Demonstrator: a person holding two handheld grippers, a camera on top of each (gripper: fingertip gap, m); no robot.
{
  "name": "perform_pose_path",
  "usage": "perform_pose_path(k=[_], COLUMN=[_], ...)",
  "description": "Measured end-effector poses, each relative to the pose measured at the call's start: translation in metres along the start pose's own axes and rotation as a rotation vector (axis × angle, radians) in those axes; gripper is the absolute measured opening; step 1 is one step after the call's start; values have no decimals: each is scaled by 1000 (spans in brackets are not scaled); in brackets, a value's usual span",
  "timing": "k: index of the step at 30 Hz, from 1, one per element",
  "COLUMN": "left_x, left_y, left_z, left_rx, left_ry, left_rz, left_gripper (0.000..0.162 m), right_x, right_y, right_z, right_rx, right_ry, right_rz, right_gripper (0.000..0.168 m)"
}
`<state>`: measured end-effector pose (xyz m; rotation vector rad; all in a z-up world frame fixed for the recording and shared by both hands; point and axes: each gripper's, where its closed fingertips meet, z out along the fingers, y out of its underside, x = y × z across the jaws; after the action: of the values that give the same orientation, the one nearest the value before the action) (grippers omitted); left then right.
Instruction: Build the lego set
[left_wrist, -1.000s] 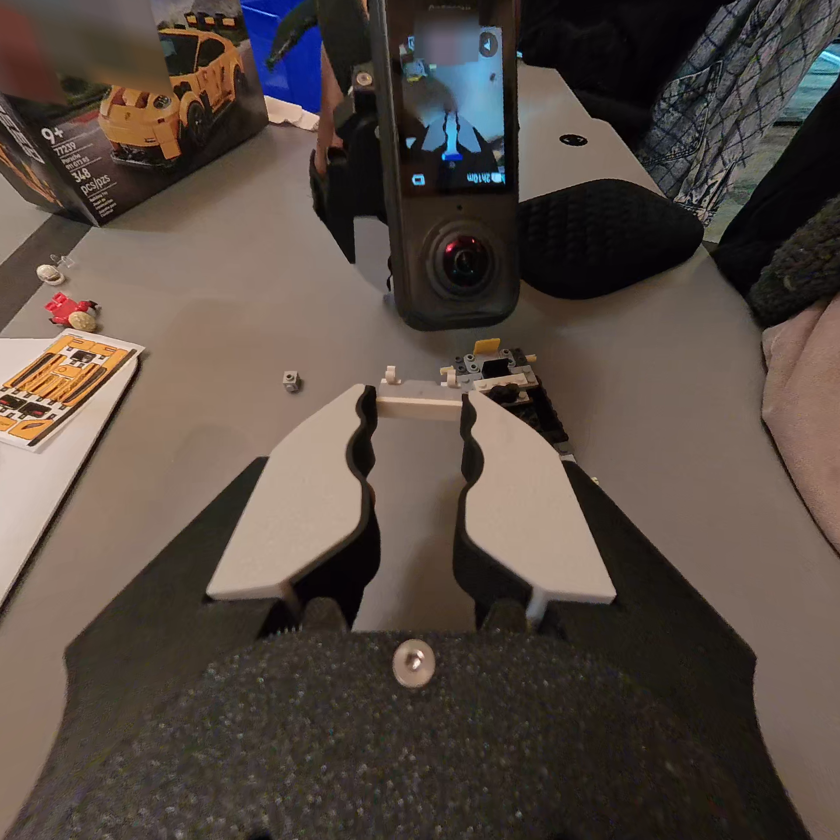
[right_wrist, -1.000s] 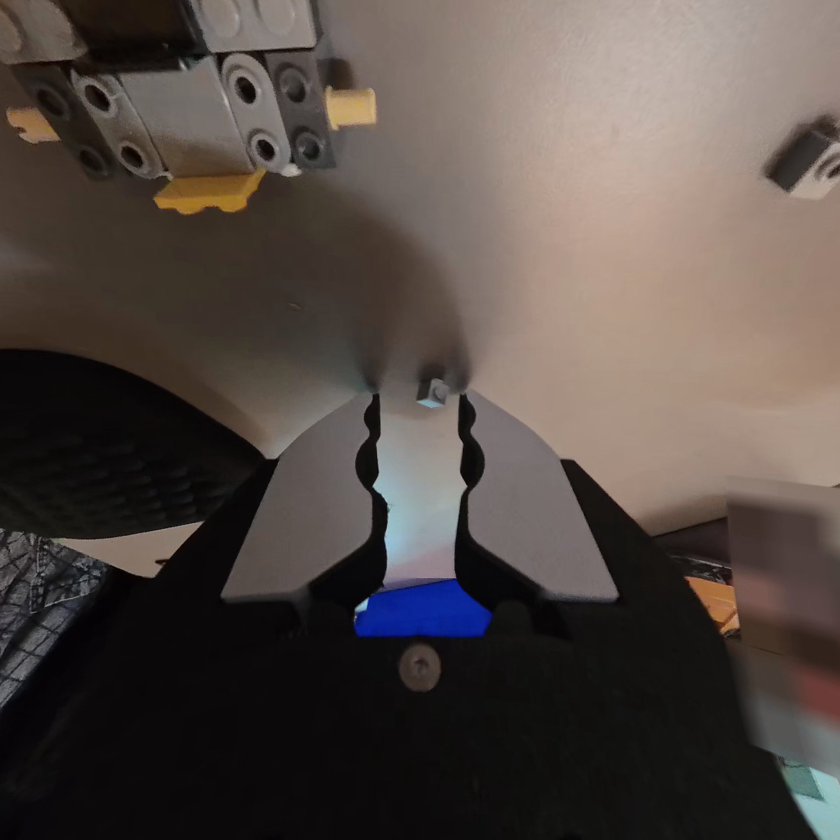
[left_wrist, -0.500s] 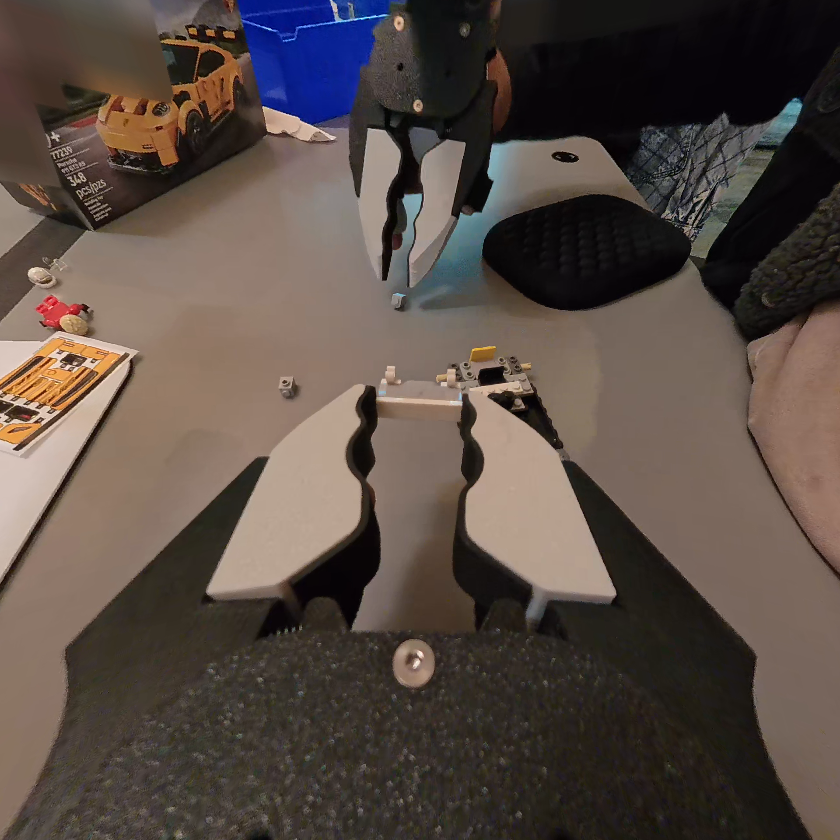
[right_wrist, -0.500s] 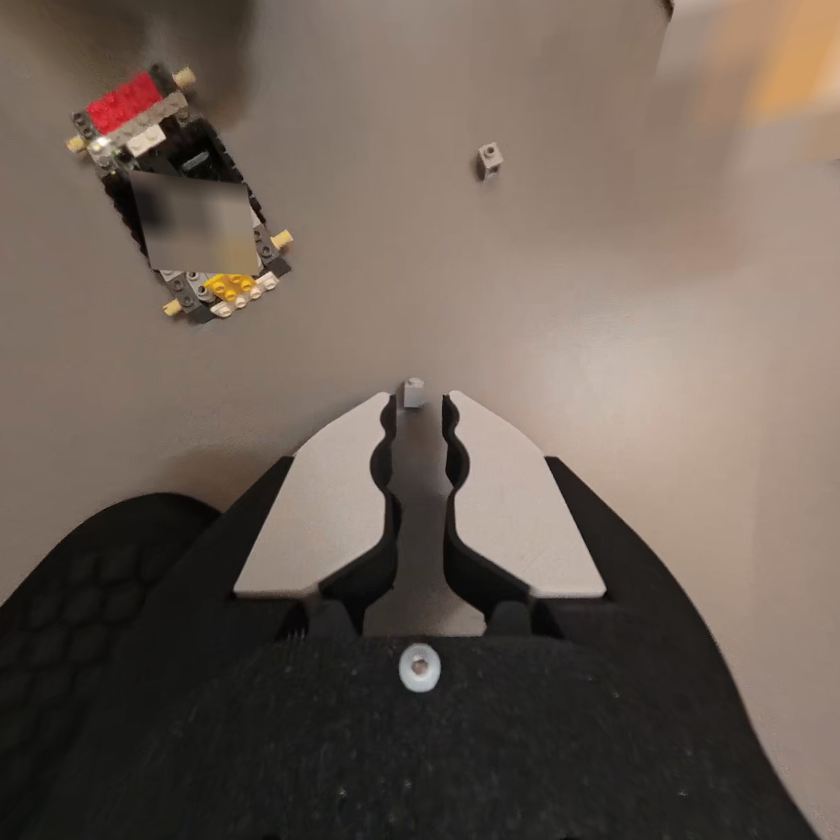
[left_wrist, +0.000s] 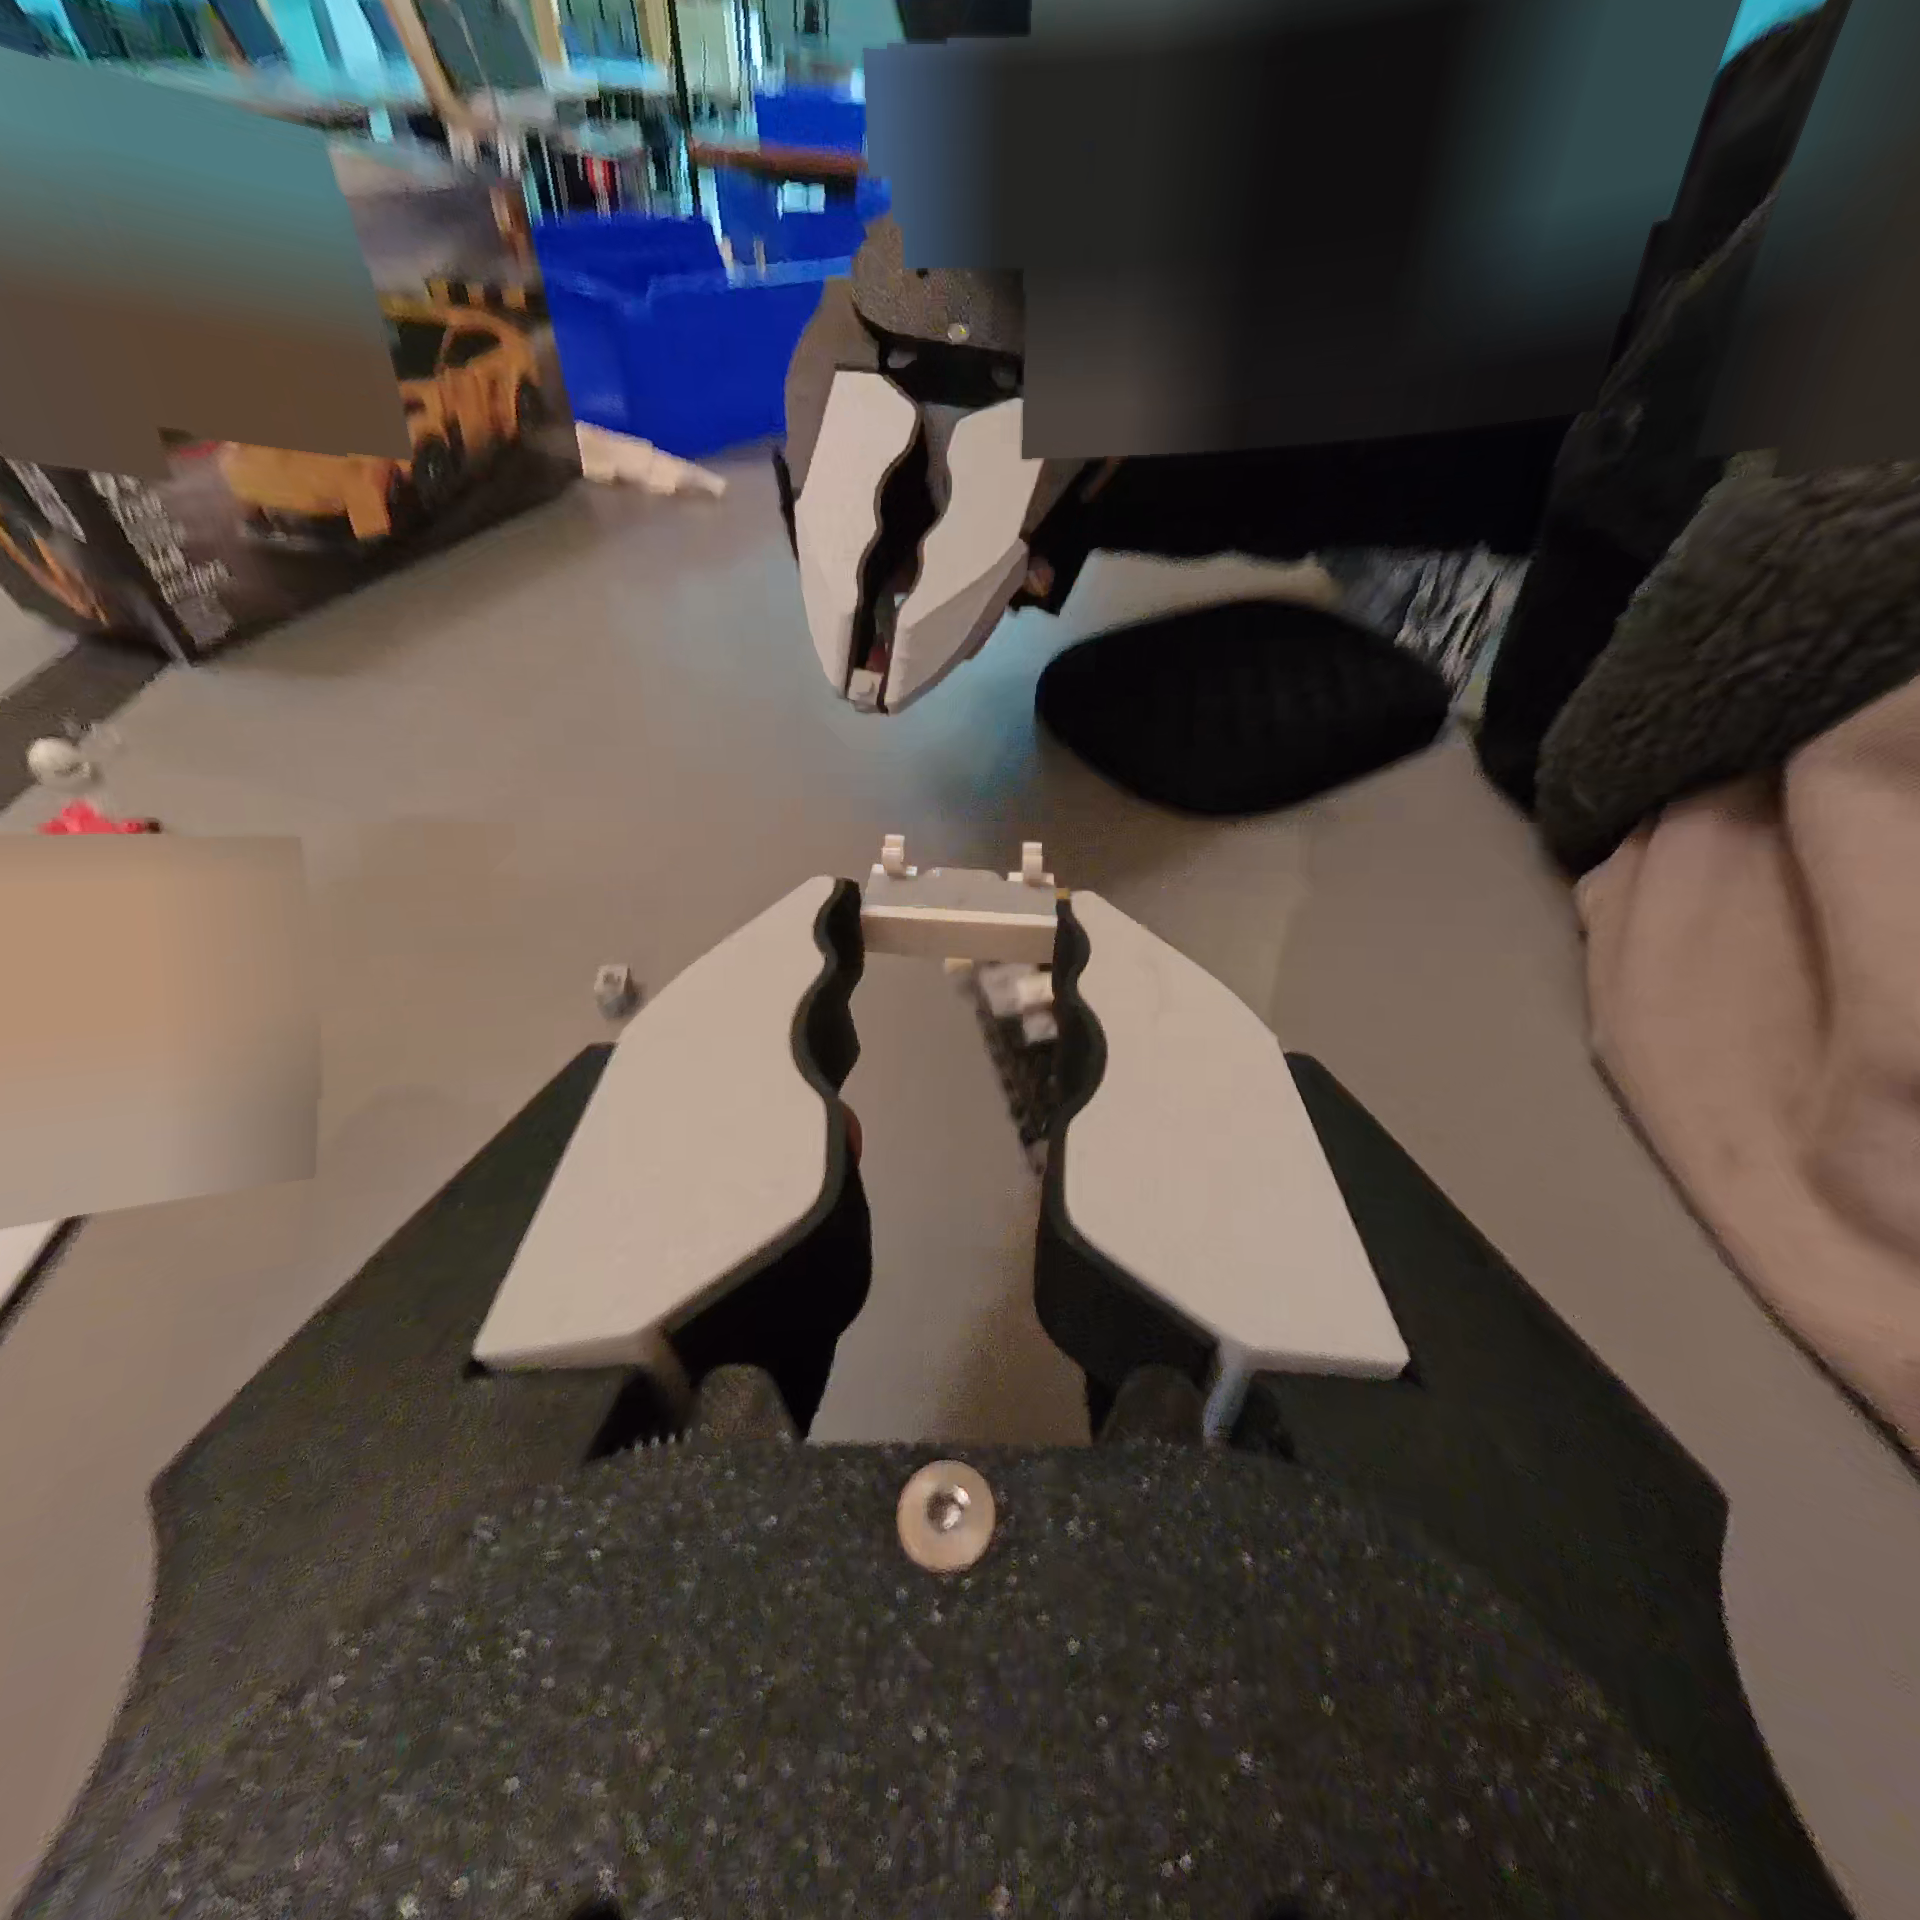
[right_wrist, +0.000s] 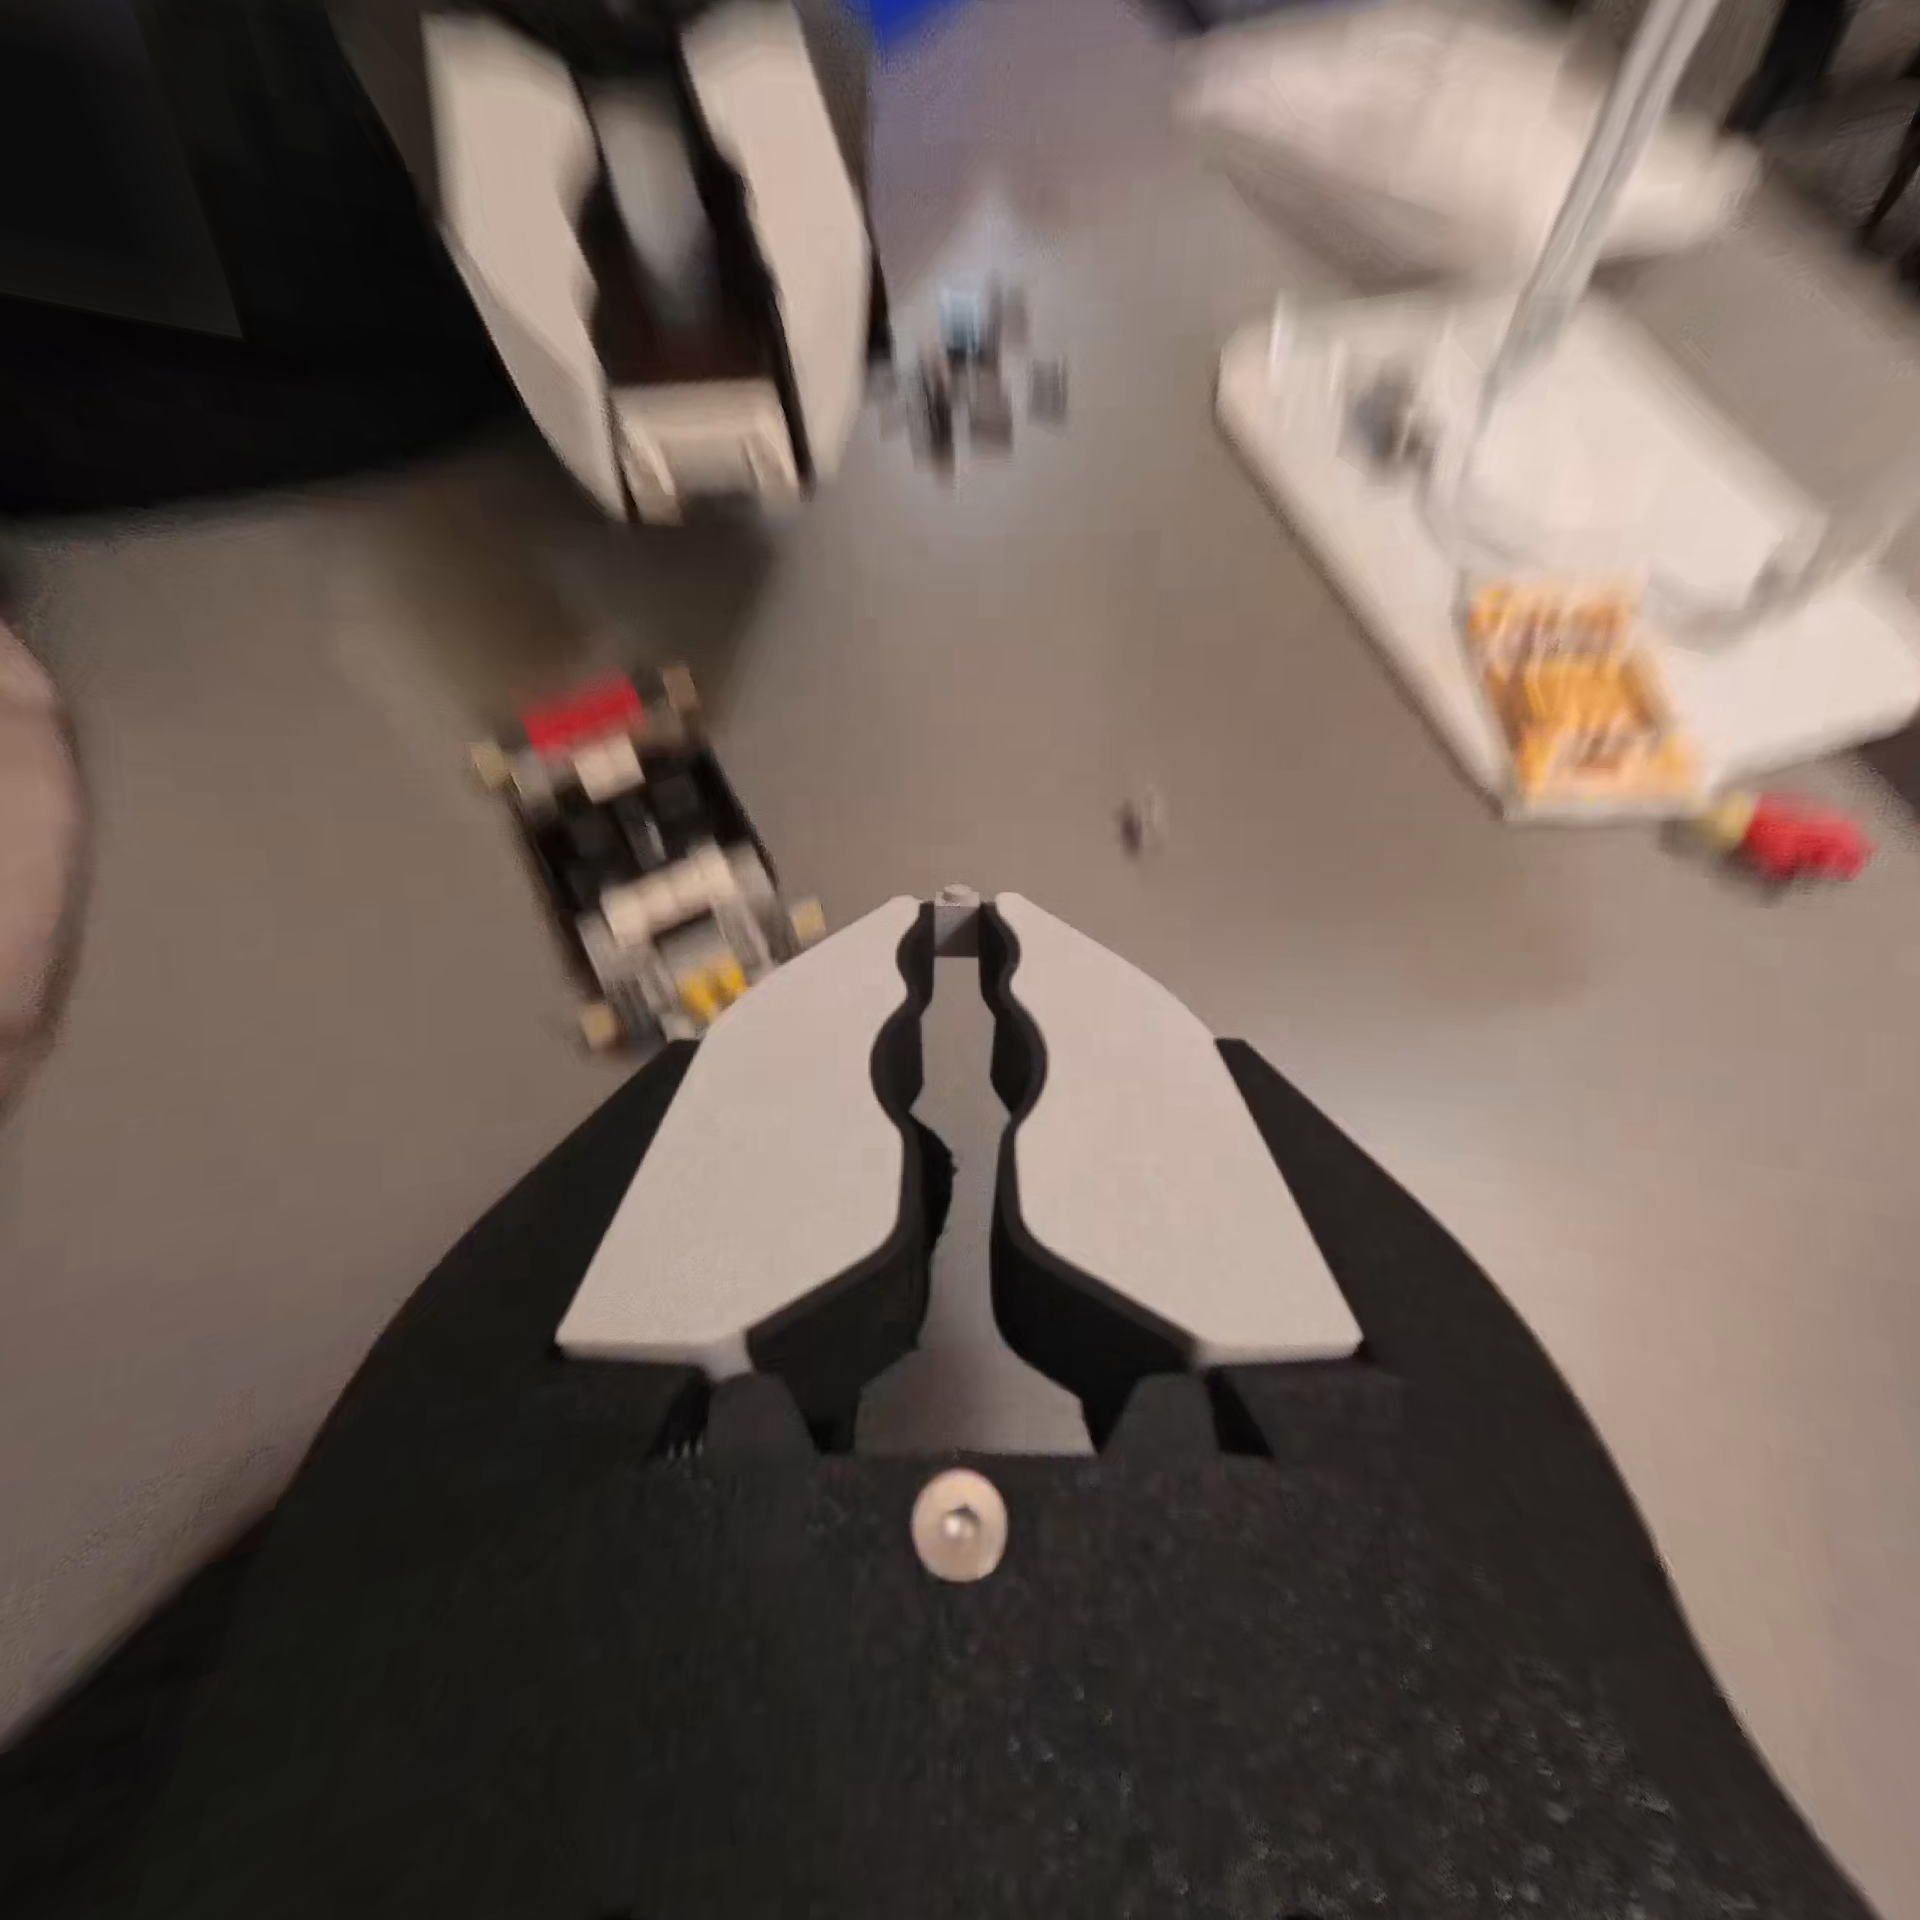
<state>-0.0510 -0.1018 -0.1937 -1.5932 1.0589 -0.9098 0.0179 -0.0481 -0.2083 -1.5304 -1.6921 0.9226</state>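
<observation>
Left wrist view: left gripper (left_wrist: 958, 914) is clamped across the ends of a pale flat lego piece (left_wrist: 956, 928), held crosswise at the very fingertips with two small white clips standing up on its far edge. Held out at the tips like this, its top face looks left free, probably so another part can be pressed on. Just below and behind it, between the fingers, part of the dark car chassis (left_wrist: 1023, 1049) rests on the grey table (left_wrist: 520, 727). A loose small grey brick (left_wrist: 614, 985) lies on the table just left of the left finger.

Farther out, the right gripper (left_wrist: 868, 681) hangs tilted above the table, tips pointing down toward the held piece, nearly closed on a tiny light brick (left_wrist: 862, 683). Well apart to the right lies a black textured pad (left_wrist: 1236, 707); at far left stands the set's box (left_wrist: 312, 499) with a yellow car pictured.

Right wrist view (motion-blurred): the same tiny brick (right_wrist: 957, 920) is pinched at the tips, stud visible on its top. The chassis (right_wrist: 639, 862) sits to the left on the table, booklet (right_wrist: 1558, 582) to the right.

Judgement: tiny brick is being brought over for joining to the held piece; alignment is the hard part at this grip.
</observation>
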Motion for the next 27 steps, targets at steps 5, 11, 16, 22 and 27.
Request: perform_pose_path(k=[5, 11, 16, 22, 27], left_x=[10, 24, 36, 59, 68], left_y=[-49, -83, -94, -111, -114], left_z=[-15, -26, -24, -25, -28], left_rx=[276, 402, 418, 440, 401], left_ry=[32, 13, 4, -25, -23], left_rz=[0, 45, 64, 135, 195], left_gripper=[35, 35, 35, 35, 36], right_x=[-30, -49, -66, -84, -92], right_y=[-105, -138, -147, -150, -153], right_z=[-5, 3, -10, -14, -18], right_rx=[445, 605, 621, 595, 596], right_ry=[-30, -104, -133, -150, -163], right_rz=[-99, -81, -105, -148, -165], right_gripper=[7, 7, 6, 7, 7])
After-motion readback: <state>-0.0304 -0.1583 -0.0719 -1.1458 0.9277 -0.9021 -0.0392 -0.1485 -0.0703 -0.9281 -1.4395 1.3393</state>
